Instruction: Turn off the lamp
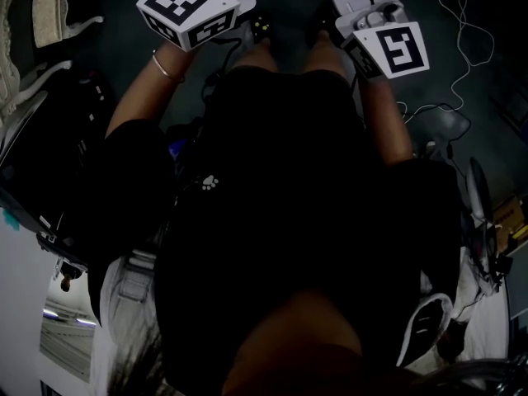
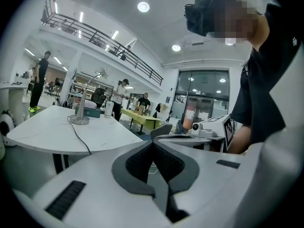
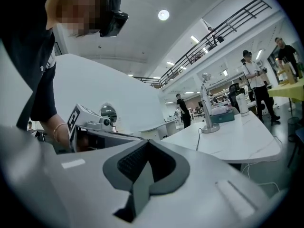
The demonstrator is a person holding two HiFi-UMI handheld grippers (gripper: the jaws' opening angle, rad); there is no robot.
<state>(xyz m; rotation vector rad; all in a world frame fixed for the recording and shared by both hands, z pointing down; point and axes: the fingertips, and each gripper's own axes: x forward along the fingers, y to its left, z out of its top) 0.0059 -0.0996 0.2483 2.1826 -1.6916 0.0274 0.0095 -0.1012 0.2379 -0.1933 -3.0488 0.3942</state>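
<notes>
- jaws of the left gripper (image 2: 153, 144) pressed fully together, nothing between them.
- same on the right gripper (image 3: 147, 144): closed pad to pad, empty.
- both held up in front of the torso, well apart from the lamp (image 2: 81, 110).
- lamp upright on the white tabletop (image 2: 52, 134): round base flat, slim stem, bent neck, cable (image 2: 81, 139) trailing off the base toward the edge.
- probably stiff metal and bottom-heavy, steady under a light press; likely to rock if pushed high on the stem.
- switch too small to make out; perhaps on the base or the head.
- best not gripped: a gentle tap with the closed jaw tips, pressed toward the base.
</notes>
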